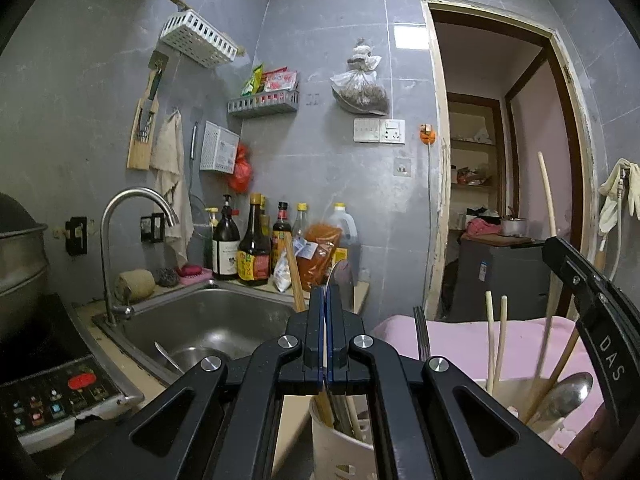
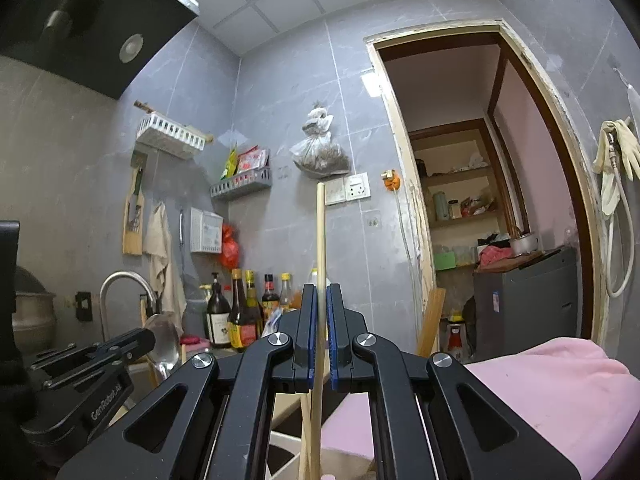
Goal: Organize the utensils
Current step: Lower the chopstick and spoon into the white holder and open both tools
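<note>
Right claw pinching pale chopstick upright between my pads, tip poking above. Left claw clamping spoon handle, bowl sticking up past fingertips. White utensil holder sitting directly below left claw.

Both grippers are matte black: the left gripper and right gripper each have angular linkage arms with triangular cut-outs, round silver screw heads at the pivots, and blue-edged pads lining the jaws. White lettering marks the housings, "DAS" on one and what looks like "GenRobot.ai" on the other, though it is small and skewed.
</note>
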`<state>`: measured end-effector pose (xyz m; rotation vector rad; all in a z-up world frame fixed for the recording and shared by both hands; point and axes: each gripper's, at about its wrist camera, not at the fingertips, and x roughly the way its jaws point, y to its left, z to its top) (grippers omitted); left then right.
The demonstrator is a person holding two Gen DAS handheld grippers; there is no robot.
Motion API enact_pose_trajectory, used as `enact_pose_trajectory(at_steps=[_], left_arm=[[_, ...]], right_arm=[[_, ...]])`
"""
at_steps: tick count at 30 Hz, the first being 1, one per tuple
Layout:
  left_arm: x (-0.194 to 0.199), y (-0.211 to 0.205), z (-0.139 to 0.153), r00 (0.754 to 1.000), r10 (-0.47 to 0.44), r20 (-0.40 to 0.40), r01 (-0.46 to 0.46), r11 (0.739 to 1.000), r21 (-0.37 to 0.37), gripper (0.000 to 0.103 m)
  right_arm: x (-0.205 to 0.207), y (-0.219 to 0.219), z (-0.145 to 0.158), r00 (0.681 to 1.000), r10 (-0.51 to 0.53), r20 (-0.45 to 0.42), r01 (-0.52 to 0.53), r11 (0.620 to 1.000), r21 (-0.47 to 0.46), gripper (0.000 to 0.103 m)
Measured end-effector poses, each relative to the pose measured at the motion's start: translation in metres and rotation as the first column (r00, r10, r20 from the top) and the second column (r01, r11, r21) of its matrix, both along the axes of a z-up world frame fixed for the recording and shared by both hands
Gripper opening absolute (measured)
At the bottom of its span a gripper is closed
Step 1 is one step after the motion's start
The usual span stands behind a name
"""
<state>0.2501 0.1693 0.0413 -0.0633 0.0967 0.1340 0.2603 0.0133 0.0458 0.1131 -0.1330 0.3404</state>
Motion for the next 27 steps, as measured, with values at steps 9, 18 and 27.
enact_pose_trajectory(at_steps=[9,18,27], left_arm=[[-0.003,0.005,-0.004,0.995,-0.088,-0.039,0.084,0.992,-0.089,0.0],[-0.008,0.007,0.0,0.984,-0.169,-0.053,0.158,0.974,-0.161,0.005],[-0.019,0.001,0.013,0.978,-0.206,-0.023,0.199,0.962,-0.185,0.021]], right_arm=[[-0.003,-0.002,-0.008,0.999,0.006,-0.034,-0.007,1.0,-0.03,0.004],[-0.011,-0.009,-0.005,1.0,0.002,-0.031,-0.003,1.0,-0.025,0.006],[-0.017,-0.025,0.001,0.999,-0.009,-0.031,0.009,1.0,-0.003,0.018]])
